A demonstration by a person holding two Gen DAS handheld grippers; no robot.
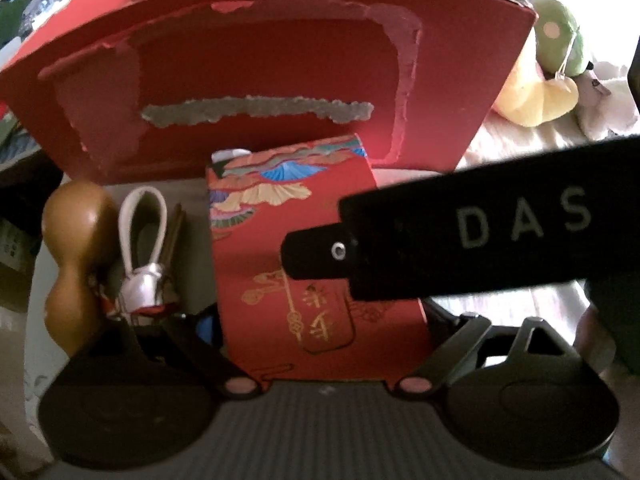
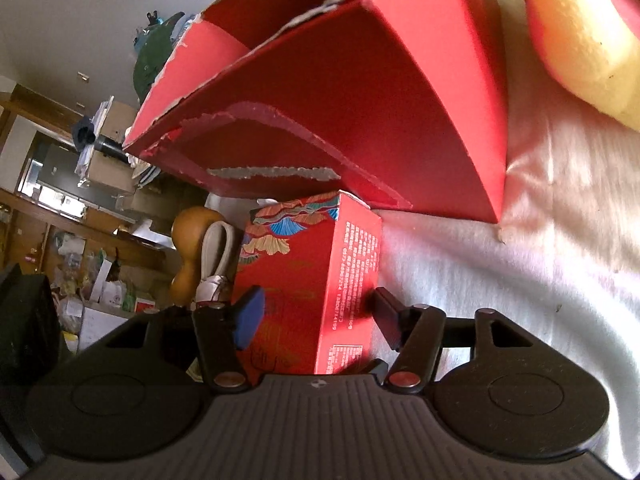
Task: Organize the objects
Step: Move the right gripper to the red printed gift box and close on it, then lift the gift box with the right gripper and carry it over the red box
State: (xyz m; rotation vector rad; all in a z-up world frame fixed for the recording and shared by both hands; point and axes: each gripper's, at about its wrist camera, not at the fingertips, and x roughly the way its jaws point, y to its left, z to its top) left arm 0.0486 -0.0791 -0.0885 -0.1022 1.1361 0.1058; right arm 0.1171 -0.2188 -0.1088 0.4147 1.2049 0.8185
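A small red box with gold and blue pattern (image 1: 304, 240) (image 2: 304, 272) stands upright on the white cloth. My left gripper (image 1: 320, 324) straddles its wide face, and both fingers sit right beside its edges; whether the pads press is unclear. My right gripper (image 2: 318, 316) is open around the same box, its blue pad (image 2: 250, 316) at the left and the dark finger at the right edge. One right finger (image 1: 316, 252) crosses in front of the box in the left wrist view.
A large torn red cardboard box (image 1: 260, 80) (image 2: 360, 100) stands directly behind. A brown gourd (image 1: 76, 264) (image 2: 192, 240) and a white looped charm (image 1: 144, 248) lie left of the small box. Yellow and green plush toys (image 1: 540, 80) sit at right on the cloth (image 2: 520, 280).
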